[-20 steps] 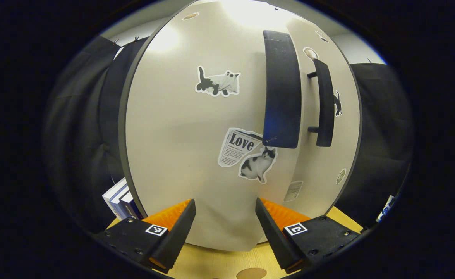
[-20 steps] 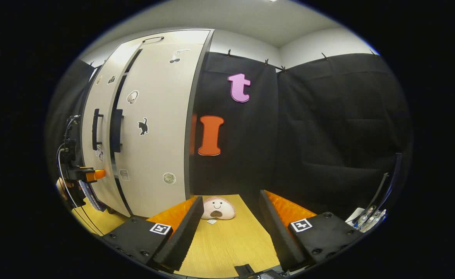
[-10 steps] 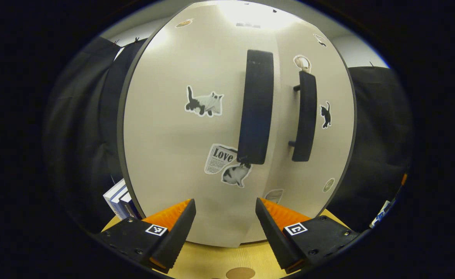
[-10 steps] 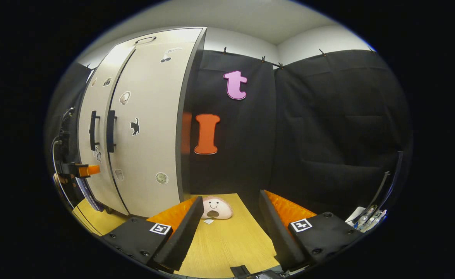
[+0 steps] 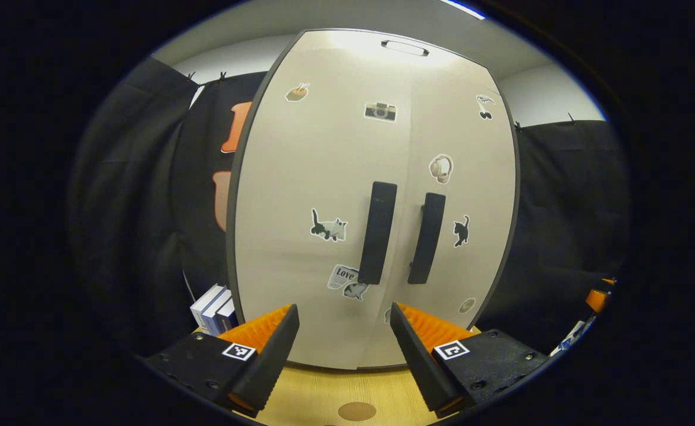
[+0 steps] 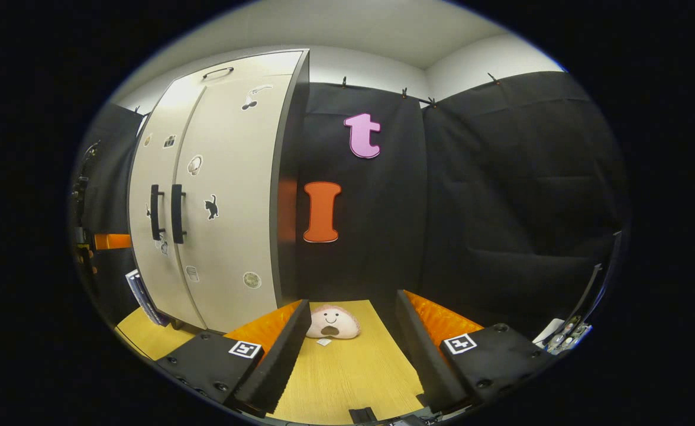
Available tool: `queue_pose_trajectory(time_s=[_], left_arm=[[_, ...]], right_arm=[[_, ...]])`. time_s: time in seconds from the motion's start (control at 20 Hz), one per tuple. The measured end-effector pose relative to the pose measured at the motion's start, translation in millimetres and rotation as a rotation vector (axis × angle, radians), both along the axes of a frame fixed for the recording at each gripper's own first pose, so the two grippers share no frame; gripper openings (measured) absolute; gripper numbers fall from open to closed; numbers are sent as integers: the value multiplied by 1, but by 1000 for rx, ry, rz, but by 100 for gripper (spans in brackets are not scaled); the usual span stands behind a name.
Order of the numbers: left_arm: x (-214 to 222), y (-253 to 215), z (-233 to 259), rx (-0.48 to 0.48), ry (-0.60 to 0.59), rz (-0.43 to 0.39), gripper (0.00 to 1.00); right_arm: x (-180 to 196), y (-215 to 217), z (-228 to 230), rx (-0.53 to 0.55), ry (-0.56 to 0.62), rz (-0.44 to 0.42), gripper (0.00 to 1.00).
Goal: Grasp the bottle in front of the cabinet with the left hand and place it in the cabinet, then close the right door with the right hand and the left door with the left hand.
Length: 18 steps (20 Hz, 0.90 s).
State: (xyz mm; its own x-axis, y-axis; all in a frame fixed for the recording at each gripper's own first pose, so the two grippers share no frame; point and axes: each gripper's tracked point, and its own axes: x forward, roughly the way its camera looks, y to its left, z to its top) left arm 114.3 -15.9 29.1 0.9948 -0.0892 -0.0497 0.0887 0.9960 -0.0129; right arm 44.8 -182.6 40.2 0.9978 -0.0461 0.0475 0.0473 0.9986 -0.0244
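Cabinet (image 5: 323, 195), standing on the wooden table (image 5: 323, 396): both doors shut, the bottle presumably inside. Panels look rigid and light-swinging; the black bar handles (image 5: 377, 232) offer the natural hold. Left gripper (image 5: 342, 331) and right gripper (image 6: 352, 331) both gape wide, empty.

1. The cabinet (image 5: 323, 331) is tall and pale cream with dark edging, standing upright on the wooden bench (image 5: 323, 396) against the black cloth wall.
2. The left door (image 5: 306, 177) is shut, flush with its neighbour, and carries stickers of a cat, a camera and a newspaper clipping.
3. The right door (image 5: 465, 177) is shut too, with headphone and black cat stickers.
4. Two black vertical handles, the left handle (image 5: 377, 232) and the right handle (image 5: 427, 236), sit side by side along the seam where the doors meet.
5. In the right gripper view the cabinet (image 6: 223, 195) stands at the left, both doors closed.
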Motion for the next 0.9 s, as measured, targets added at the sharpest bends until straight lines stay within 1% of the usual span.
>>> queue_pose_trajectory(time_s=[0.25,0.4,0.75,0.8,0.85,0.9], left_arm=[[-46,15,39,-30,-42,34,95],[-69,23,51,-44,-65,53,94],[-102,38,70,6,-117,112,95],[-106,41,75,17,-130,120,92],[-110,42,79,26,-143,128,92],[-113,43,81,29,-150,133,94]], right_arm=[[-17,-17,14,-6,-13,10,96],[-24,-30,20,-10,-27,2,96],[-33,-30,24,1,-47,30,96],[-35,-29,24,2,-49,36,96],[-36,-28,24,2,-51,41,96],[-38,-27,24,0,-51,45,96]])
